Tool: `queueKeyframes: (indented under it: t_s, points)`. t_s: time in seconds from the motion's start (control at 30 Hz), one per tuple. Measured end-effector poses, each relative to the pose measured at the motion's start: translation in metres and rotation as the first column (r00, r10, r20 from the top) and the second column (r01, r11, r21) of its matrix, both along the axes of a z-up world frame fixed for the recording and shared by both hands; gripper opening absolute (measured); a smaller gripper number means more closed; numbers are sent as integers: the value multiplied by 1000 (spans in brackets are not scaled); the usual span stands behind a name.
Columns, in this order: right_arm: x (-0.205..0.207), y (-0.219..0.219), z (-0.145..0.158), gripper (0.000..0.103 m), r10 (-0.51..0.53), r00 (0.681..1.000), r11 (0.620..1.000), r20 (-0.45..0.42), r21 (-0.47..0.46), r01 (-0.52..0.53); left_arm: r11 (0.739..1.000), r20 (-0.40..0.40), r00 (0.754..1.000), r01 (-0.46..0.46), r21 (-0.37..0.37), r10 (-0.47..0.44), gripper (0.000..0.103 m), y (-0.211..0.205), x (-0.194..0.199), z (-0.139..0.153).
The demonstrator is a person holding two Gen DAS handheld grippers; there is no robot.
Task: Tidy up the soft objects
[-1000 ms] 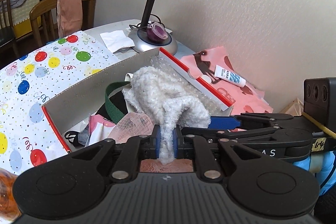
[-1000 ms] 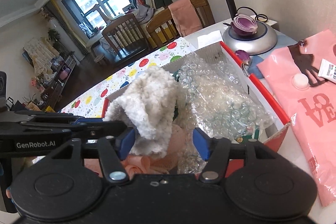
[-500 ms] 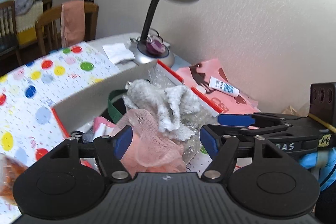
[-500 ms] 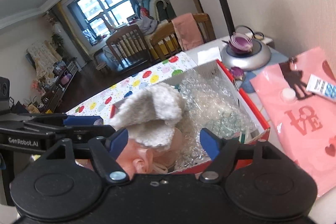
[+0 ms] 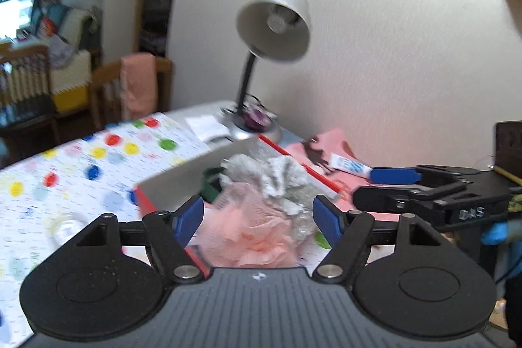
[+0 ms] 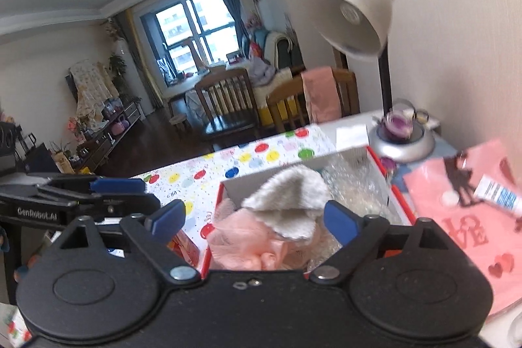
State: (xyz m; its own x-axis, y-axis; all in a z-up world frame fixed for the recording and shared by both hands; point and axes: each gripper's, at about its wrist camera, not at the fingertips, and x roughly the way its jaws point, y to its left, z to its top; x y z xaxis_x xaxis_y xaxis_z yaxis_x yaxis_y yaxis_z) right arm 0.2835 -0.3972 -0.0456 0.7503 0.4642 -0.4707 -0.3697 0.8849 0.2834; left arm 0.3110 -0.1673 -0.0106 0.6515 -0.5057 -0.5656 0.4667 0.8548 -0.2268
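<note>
A red-edged cardboard box (image 5: 156, 185) (image 6: 228, 185) on the table holds a fluffy white cloth (image 5: 274, 175) (image 6: 287, 198), a pink mesh puff (image 5: 251, 230) (image 6: 241, 237), bubble wrap (image 6: 355, 185) and a dark green strap (image 5: 208, 185). My left gripper (image 5: 257, 217) is open and empty, raised above the near end of the box. My right gripper (image 6: 254, 220) is open and empty too, raised over the box. The right gripper shows in the left wrist view (image 5: 394, 175), the left gripper in the right wrist view (image 6: 117, 185).
A grey desk lamp (image 5: 274, 28) (image 6: 359, 18) stands behind the box by the wall. A pink sheet (image 6: 473, 217) with a white tube (image 6: 499, 194) lies to the right. A polka-dot cloth (image 5: 81, 165) covers the table left. Wooden chairs (image 6: 228, 100) stand beyond.
My left gripper opened and let go of the white cloth, which dropped into the box. Both grippers have lifted up and back from the box.
</note>
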Motion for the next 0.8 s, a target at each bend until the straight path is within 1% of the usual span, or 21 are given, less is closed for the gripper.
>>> queueKeyframes:
  t_s: [0.07, 0.2, 0.23, 0.3, 0.37, 0.47, 0.5, 0.63, 0.73, 0.77, 0.8]
  points:
    - [-14, 9, 4, 95, -10, 999, 999, 39, -32, 12, 999, 38, 999, -34, 15, 33, 74, 8, -13, 5]
    - [-34, 27, 9, 96, -22, 998, 998, 55, -51, 25, 997, 84, 994, -68, 24, 66, 74, 26, -39, 11]
    - [-39, 32, 10, 97, -24, 998, 998, 58, -53, 27, 997, 88, 993, -74, 20, 72, 74, 31, -45, 12]
    - [-48, 41, 13, 100, -34, 997, 998, 67, -52, 37, 996, 91, 992, -84, 10, 83, 80, 42, -56, 14]
    - [-57, 50, 15, 101, -43, 996, 998, 81, -52, 48, 995, 94, 991, -97, -2, 97, 81, 52, -66, 15]
    - [-71, 63, 18, 102, -56, 994, 997, 99, -53, 61, 991, 119, 984, -132, -5, 131, 82, 68, -83, 16]
    - [-76, 66, 16, 103, -62, 993, 997, 105, -49, 67, 991, 123, 983, -137, -4, 136, 85, 73, -89, 16]
    - [-98, 85, 14, 103, -87, 987, 995, 136, -47, 94, 985, 125, 978, -171, -2, 170, 87, 90, -110, 15]
    - [-111, 95, 10, 103, -115, 984, 992, 138, -34, 121, 983, 117, 976, -186, -11, 186, 88, 100, -125, 12]
    - [-113, 97, 9, 103, -122, 983, 991, 135, -29, 127, 981, 113, 975, -193, -12, 193, 93, 102, -129, 11]
    - [-116, 100, 8, 103, -130, 982, 990, 136, -32, 135, 980, 111, 974, -197, -12, 197, 102, 105, -135, 9]
